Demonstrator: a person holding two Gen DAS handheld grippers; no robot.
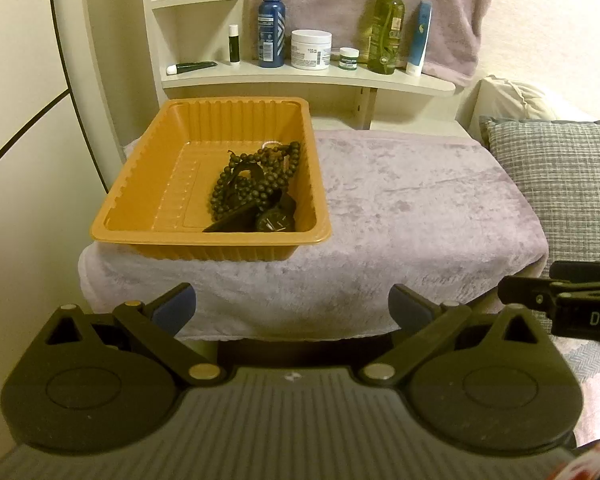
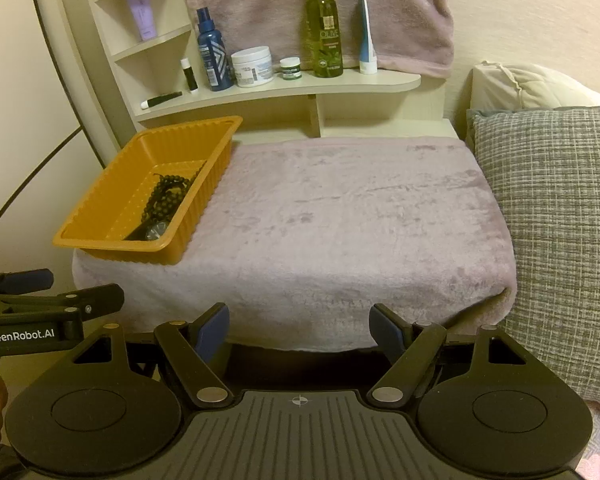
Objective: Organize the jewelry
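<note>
The tray (image 1: pixel 148 204) looks like thin moulded plastic, orange, ribbed along its walls, with a faint sheen; the bead necklace (image 1: pixel 252 184) inside is dark and matt, the beads round and smooth; the cloth (image 2: pixel 340 216) over the tabletop is plush, velvety, pale mauve, its nap brushed unevenly; the cushion (image 2: pixel 556 216) is coarse woven fabric, grey checked; the left tongs (image 1: pixel 292 308) and right tongs (image 2: pixel 300 330) are matt black plastic with blue pads and bright metal pivots; the shelf (image 1: pixel 300 76) is smooth, cream, lightly satin.

We see tray (image 1: pixel 148 184) on towel-covered table's (image 1: pixel 400 208) left, beads (image 1: pixel 256 176) and watch (image 1: pixel 274 222) inside, shelf (image 1: pixel 308 78) of bottles behind, cushion (image 1: pixel 564 176) right
</note>
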